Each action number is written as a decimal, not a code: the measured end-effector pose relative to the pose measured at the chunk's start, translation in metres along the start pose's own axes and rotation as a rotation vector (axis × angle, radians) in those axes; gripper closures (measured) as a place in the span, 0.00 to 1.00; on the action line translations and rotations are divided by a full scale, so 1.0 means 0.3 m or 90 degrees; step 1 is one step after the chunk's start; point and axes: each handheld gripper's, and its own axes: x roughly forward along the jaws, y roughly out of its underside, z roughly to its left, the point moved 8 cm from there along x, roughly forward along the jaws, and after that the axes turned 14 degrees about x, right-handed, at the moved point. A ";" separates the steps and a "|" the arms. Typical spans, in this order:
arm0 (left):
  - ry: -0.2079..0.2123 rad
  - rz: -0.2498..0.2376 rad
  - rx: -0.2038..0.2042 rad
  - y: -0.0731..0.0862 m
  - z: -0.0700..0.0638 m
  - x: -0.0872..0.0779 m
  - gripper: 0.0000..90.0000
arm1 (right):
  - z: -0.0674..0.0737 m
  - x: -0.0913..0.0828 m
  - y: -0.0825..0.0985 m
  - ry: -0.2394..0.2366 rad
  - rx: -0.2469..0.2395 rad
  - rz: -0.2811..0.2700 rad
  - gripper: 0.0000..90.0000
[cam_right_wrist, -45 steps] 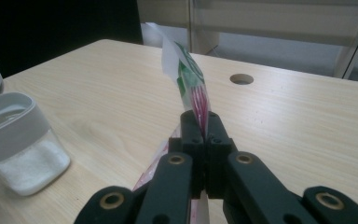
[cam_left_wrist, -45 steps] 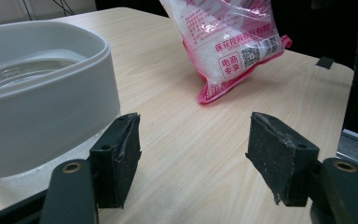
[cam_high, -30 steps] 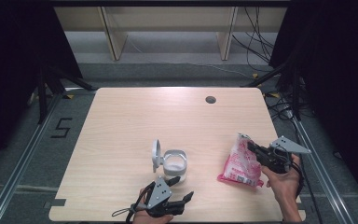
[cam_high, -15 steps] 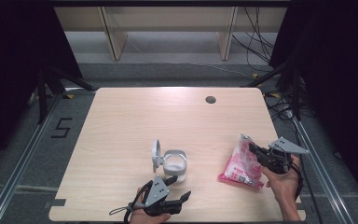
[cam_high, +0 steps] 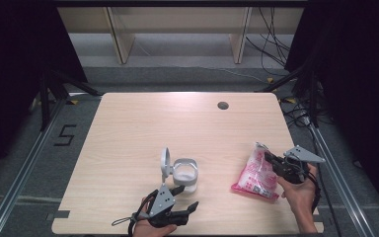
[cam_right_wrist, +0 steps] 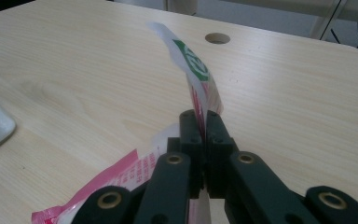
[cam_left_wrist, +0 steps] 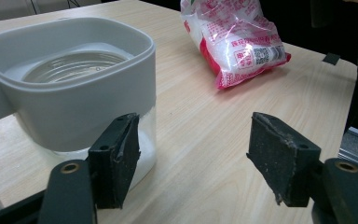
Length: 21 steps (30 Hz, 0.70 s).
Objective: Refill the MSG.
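Observation:
A pink and white plastic bag (cam_high: 255, 173) lies on the right part of the table. My right gripper (cam_high: 270, 159) is shut on the bag's upper edge (cam_right_wrist: 196, 88), which stands up pinched between its jaws. A white container (cam_high: 184, 174) with a clear lower part and its lid hinged up on the left stands near the table's front middle. My left gripper (cam_high: 187, 196) is open just in front of the container; in the left gripper view its left pad (cam_left_wrist: 119, 156) sits close against the container (cam_left_wrist: 70, 93) and nothing lies between the jaws. The bag (cam_left_wrist: 235, 39) lies beyond.
The light wooden table (cam_high: 143, 128) has a round cable hole (cam_high: 222, 105) near its far edge. Black stands and cables sit off the table's right side. A floor mark shaped like a 5 (cam_high: 65, 135) lies to the left.

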 end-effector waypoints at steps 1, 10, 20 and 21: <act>0.000 0.000 0.000 0.000 0.000 0.000 0.36 | 0.000 0.000 0.000 0.000 0.000 0.000 0.99; -0.005 0.003 -0.002 0.003 0.020 -0.020 0.36 | -0.020 0.006 0.006 0.011 0.018 -0.004 0.94; -0.008 0.012 -0.014 0.007 0.024 -0.033 0.36 | -0.042 0.005 0.008 0.031 0.025 -0.007 0.88; -0.009 0.014 0.006 0.006 0.030 -0.037 0.36 | -0.037 0.002 0.012 0.033 0.042 -0.003 0.88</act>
